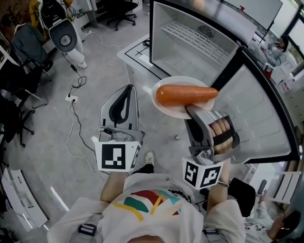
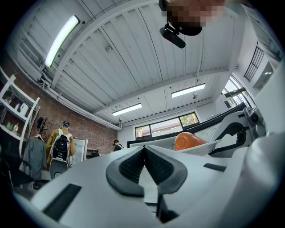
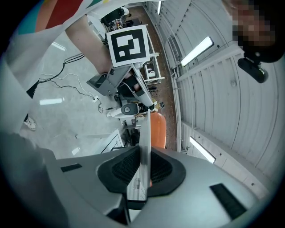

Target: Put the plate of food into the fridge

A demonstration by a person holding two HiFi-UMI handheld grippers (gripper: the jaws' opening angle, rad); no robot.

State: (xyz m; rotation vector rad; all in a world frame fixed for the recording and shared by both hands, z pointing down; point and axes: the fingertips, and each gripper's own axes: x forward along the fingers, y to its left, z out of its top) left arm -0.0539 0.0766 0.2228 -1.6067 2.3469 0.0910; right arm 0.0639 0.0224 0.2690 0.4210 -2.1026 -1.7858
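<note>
A white plate (image 1: 166, 107) carries a large orange carrot (image 1: 186, 95). My right gripper (image 1: 190, 110) is shut on the plate's near rim and holds it in the air in front of the open fridge (image 1: 190, 40). In the right gripper view the plate (image 3: 144, 127) runs edge-on between the pads, with the carrot (image 3: 158, 129) beyond it. My left gripper (image 1: 129, 88) hovers just left of the plate, shut with nothing in it. From the left gripper view its pads (image 2: 143, 149) meet at the tip, and the carrot (image 2: 189, 140) and plate (image 2: 211, 146) show to the right.
The fridge door (image 1: 259, 114) stands swung open on the right. A low white cabinet top (image 1: 135, 57) sits left of the fridge. Cables (image 1: 76, 95), a white machine (image 1: 64, 35) and office chairs (image 1: 123, 9) occupy the floor to the left. A person (image 1: 280, 47) sits at the far right.
</note>
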